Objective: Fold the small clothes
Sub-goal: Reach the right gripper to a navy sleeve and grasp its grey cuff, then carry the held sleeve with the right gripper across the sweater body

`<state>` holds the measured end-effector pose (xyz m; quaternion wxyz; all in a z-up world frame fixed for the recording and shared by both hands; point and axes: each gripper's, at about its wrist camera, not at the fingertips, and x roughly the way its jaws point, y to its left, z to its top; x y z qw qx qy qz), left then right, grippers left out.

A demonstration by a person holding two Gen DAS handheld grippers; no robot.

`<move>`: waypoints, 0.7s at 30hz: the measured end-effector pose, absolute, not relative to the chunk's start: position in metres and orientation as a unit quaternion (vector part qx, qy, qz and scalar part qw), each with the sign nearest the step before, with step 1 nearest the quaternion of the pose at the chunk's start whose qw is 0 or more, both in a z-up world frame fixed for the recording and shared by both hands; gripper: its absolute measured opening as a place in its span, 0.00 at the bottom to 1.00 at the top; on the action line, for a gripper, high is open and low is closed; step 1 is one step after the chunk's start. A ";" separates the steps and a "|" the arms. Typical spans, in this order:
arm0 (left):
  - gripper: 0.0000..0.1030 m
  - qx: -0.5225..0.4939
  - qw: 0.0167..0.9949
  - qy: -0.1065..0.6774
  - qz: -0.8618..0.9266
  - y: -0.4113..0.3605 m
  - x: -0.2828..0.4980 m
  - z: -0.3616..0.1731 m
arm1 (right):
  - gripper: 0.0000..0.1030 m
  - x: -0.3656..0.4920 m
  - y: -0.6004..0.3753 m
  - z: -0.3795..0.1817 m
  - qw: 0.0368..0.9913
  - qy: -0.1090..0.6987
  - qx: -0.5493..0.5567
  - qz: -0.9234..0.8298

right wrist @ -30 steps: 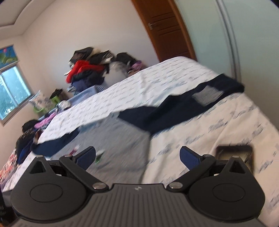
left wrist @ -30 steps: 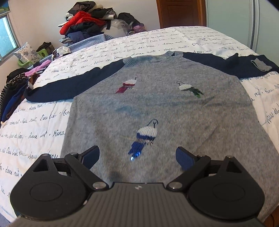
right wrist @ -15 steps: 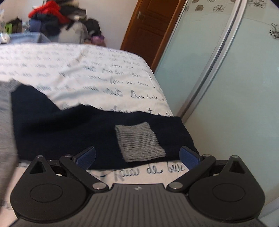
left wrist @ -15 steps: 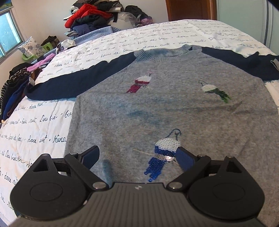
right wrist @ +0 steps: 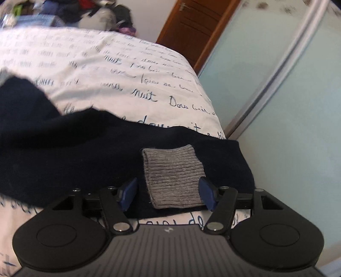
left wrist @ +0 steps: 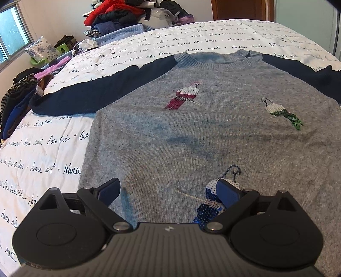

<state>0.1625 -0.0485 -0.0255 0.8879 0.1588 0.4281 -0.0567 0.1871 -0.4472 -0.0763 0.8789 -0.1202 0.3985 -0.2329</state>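
The left tongs (left wrist: 168,191) stood wide apart and held nothing, low over the grey front of the sweater (left wrist: 191,136), their right finger in front of the blue sequin bird (left wrist: 210,200). The right tongs (right wrist: 168,194) were partly narrowed around the grey ribbed cuff (right wrist: 173,176), pads just beside its edges; whether they touched it I could not tell. The cuff lay on the navy sleeve (right wrist: 74,149) near the bed's right edge. The sweater lay flat, sleeves spread, on the bedcover (left wrist: 42,149), whose script read "douce nuit" and "faire de beaux rêves". A clothes pile (left wrist: 119,15) sat beyond the bed's far edge.
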 end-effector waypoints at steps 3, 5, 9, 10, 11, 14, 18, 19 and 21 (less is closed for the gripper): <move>0.93 0.159 0.888 0.429 -0.056 -0.049 0.164 -0.024 | 0.23 0.188 -0.463 -0.070 0.885 0.396 -0.065 -0.234; 0.93 0.160 0.888 0.428 -0.055 -0.048 0.165 -0.023 | 0.10 0.186 -0.467 -0.066 0.888 0.385 -0.061 -0.244; 0.93 0.159 0.887 0.430 -0.051 -0.045 0.167 -0.025 | 0.08 0.175 -0.472 -0.054 0.903 0.361 -0.034 -0.229; 0.93 0.158 0.887 0.431 -0.052 -0.044 0.168 -0.025 | 0.08 0.170 -0.474 -0.049 0.911 0.350 -0.012 -0.220; 0.93 0.157 0.887 0.431 -0.052 -0.044 0.170 -0.026 | 0.08 0.165 -0.475 -0.043 0.918 0.338 0.017 -0.206; 0.93 0.155 0.887 0.431 -0.048 -0.041 0.175 -0.025 | 0.08 0.155 -0.472 -0.025 0.934 0.306 0.103 -0.152; 0.93 0.137 0.886 0.440 -0.045 -0.034 0.183 -0.023 | 0.08 0.160 -0.463 -0.011 0.932 0.273 0.227 -0.068; 0.93 0.134 0.887 0.440 -0.043 -0.032 0.184 -0.023 | 0.08 0.164 -0.458 -0.009 0.929 0.268 0.251 -0.048; 0.93 0.133 0.888 0.439 -0.040 -0.028 0.184 -0.022 | 0.08 0.174 -0.446 -0.008 0.921 0.260 0.290 -0.013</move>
